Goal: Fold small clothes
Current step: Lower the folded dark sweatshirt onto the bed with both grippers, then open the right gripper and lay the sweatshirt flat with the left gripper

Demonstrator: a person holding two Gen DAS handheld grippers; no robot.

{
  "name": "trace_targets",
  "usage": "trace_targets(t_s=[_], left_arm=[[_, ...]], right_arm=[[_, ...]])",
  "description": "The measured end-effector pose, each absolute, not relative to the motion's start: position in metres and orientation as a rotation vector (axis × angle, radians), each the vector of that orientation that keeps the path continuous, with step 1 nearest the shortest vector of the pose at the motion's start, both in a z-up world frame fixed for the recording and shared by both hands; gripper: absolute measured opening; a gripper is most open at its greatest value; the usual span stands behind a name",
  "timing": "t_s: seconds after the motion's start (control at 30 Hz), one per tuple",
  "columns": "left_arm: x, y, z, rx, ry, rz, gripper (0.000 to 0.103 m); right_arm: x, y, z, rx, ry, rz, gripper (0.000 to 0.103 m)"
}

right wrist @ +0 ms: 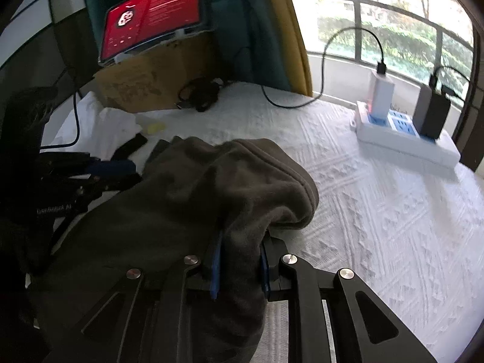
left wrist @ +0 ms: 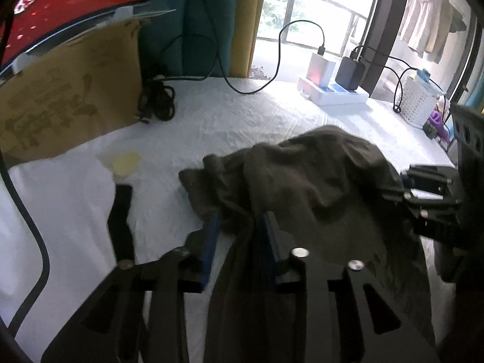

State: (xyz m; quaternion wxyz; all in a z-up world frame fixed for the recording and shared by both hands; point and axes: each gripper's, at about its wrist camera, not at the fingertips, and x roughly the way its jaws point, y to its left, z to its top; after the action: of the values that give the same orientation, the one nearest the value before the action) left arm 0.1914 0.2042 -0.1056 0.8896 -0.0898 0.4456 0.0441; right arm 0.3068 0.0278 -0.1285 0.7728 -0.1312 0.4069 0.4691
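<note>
A dark garment [left wrist: 317, 181] hangs bunched between both grippers above the white bed [left wrist: 242, 115]. The right gripper [right wrist: 239, 267] pinches a fold in its fingers. Cloth lies between the left gripper [left wrist: 242, 242] fingers, which stand slightly spread.

- A garment [right wrist: 211, 181] lies bunched on the bedspread [right wrist: 378, 211], nearest the cameras, with cloth between the jaws of the left gripper [left wrist: 242, 242] and the right gripper [right wrist: 239, 260].
- Behind it to the left a cardboard box [left wrist: 66, 96] stands, with a tablet [right wrist: 151, 15] propped on top.
- A coiled cable [left wrist: 160, 103] lies just right of the box.
- Far right, a power strip [right wrist: 405, 142] lies on the bedspread with chargers plugged in.
- A basket [left wrist: 417, 103] stands right of the strip.
</note>
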Motion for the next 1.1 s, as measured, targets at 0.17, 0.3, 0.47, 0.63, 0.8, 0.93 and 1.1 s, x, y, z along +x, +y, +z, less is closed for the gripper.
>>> trace_targets(t_s=[0.17,0.3,0.47,0.63,0.8,0.93,1.1], left_arm=[[0.211,0.206,-0.118,-0.160,0.963,0.054,0.044],[0.211,0.194,-0.119,-0.089,0.929,-0.002,0.010],[0.198,0.192,-0.105,-0.012,0.889,0.081,0.007],[0.184,0.196,-0.080,0.024,0.842,0.131,0.007],[0.194,0.204,-0.105,0.022,0.912,0.149,0.013],[0.199,0.208,-0.114,-0.015,0.923,0.178,0.014],[0.187,0.205,-0.099,-0.026,0.891,0.182,0.015]], right_arm=[[0.319,0.013,-0.126,-0.221,0.895,0.963,0.050],[0.330,0.008,-0.127,-0.190,0.924,0.977,0.058],[0.336,0.021,-0.127,-0.164,0.908,1.007,0.037],[0.322,0.037,-0.110,-0.228,0.807,1.006,0.034],[0.327,0.041,-0.123,-0.312,0.820,0.931,0.035],[0.328,0.036,-0.128,-0.339,0.810,0.884,0.051],[0.330,0.025,-0.125,-0.343,0.805,0.822,0.058]])
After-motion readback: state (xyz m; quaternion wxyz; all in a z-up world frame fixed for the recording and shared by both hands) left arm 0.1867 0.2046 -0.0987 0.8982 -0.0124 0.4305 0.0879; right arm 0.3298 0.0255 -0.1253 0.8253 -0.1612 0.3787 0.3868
